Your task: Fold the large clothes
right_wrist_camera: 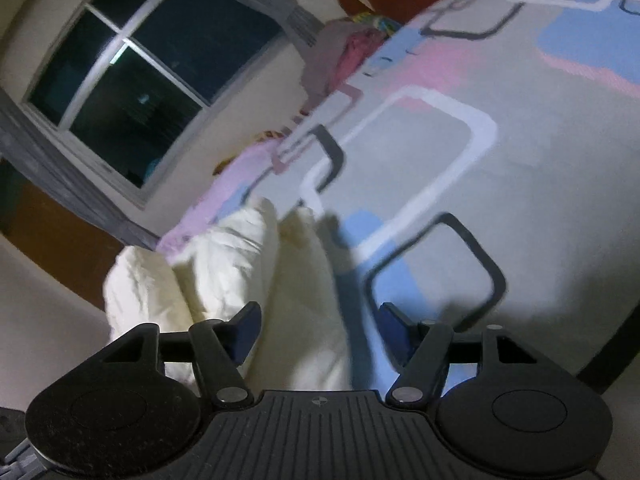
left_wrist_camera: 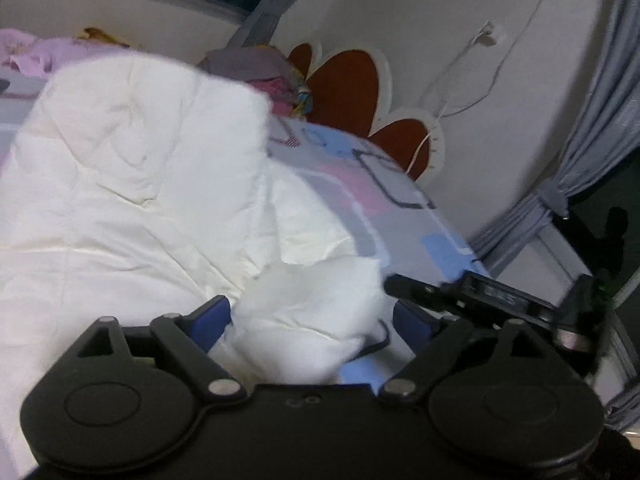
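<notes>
A large white garment [left_wrist_camera: 132, 184] lies spread on the patterned bed sheet [left_wrist_camera: 384, 184], one part folded back over itself. My left gripper [left_wrist_camera: 316, 320] is open, its blue fingers [left_wrist_camera: 212, 316] wide apart, with a bunched white corner of the garment [left_wrist_camera: 320, 320] between them. The right gripper's black body [left_wrist_camera: 480, 292] shows just to its right. In the right wrist view my right gripper [right_wrist_camera: 316, 328] is open too, with a fold of the white garment [right_wrist_camera: 280, 280] lying between its fingers, close to the left one, over the sheet [right_wrist_camera: 520, 160].
A pile of pink and grey clothes [left_wrist_camera: 256, 68] lies at the head of the bed by the red flower headboard [left_wrist_camera: 348, 84]. Lilac cloth [left_wrist_camera: 36, 52] lies far left. A window [right_wrist_camera: 132, 80] with grey curtains and a wall socket with cables [left_wrist_camera: 488, 36] are behind.
</notes>
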Action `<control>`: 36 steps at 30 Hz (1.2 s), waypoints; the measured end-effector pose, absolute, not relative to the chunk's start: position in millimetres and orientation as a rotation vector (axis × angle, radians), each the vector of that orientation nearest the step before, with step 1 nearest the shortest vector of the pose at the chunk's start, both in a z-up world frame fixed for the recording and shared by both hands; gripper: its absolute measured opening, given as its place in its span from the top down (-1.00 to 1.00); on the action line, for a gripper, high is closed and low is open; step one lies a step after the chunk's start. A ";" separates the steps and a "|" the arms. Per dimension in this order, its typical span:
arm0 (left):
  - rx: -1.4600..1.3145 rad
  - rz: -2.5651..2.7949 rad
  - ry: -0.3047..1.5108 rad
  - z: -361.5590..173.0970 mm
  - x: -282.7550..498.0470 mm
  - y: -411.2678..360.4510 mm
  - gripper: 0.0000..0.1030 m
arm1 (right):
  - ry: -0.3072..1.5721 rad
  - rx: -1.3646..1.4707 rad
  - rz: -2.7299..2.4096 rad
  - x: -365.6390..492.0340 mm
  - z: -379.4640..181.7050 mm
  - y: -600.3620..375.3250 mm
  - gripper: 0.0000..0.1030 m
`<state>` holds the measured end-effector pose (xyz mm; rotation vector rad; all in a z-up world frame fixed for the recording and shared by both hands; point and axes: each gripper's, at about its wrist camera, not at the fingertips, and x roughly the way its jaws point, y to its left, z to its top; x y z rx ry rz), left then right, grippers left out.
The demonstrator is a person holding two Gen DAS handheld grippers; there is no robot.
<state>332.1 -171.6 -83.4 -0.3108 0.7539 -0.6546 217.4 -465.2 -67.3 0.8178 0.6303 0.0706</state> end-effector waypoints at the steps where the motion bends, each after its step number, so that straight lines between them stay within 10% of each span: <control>1: -0.316 -0.660 0.734 -73.8 324.1 -163.3 -0.71 | 0.620 0.803 0.084 220.3 -62.6 -460.3 -0.27; 7: -0.400 -0.552 0.575 -46.3 297.5 -86.6 -0.66 | 0.532 0.721 0.155 225.6 -27.8 -431.1 -0.27; 15: -0.377 -0.452 0.713 -88.2 340.3 -64.5 0.05 | 0.543 0.462 0.307 254.6 -0.5 -357.0 -0.26; 19: -0.330 -0.494 0.737 -100.0 343.1 -71.7 0.07 | 0.668 0.320 0.265 262.2 -18.1 -331.8 0.36; 36: -0.255 -0.569 0.823 -116.5 348.5 -93.4 0.07 | 0.847 0.351 0.102 260.7 -87.9 -347.4 0.44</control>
